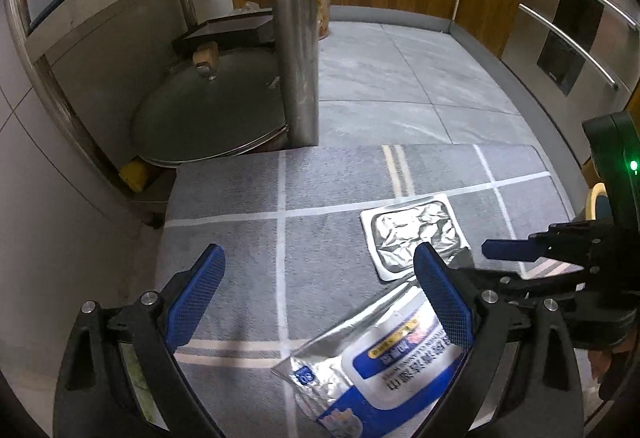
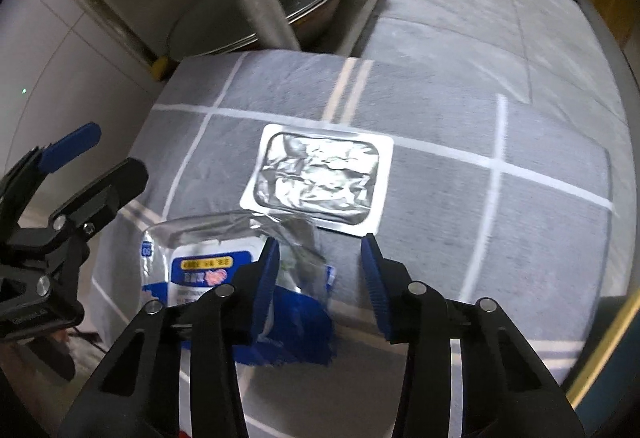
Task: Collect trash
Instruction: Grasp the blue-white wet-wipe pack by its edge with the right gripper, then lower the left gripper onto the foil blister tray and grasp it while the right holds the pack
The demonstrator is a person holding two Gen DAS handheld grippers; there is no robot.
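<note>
Grey checked mat [image 2: 500, 230] on the kitchen floor, with a big lidded pan [image 1: 212, 110] tucked on the low rack behind it. Flat foil tray [image 2: 320, 182] lies mid-mat, and the blue-and-silver wrapper [image 1: 376, 370] sits just in front, touching its near edge. Left tool [image 1: 320, 298] is spread wide over the wrapper, while the right tool [image 2: 320, 270] is partly apart, gripping nothing.
</note>
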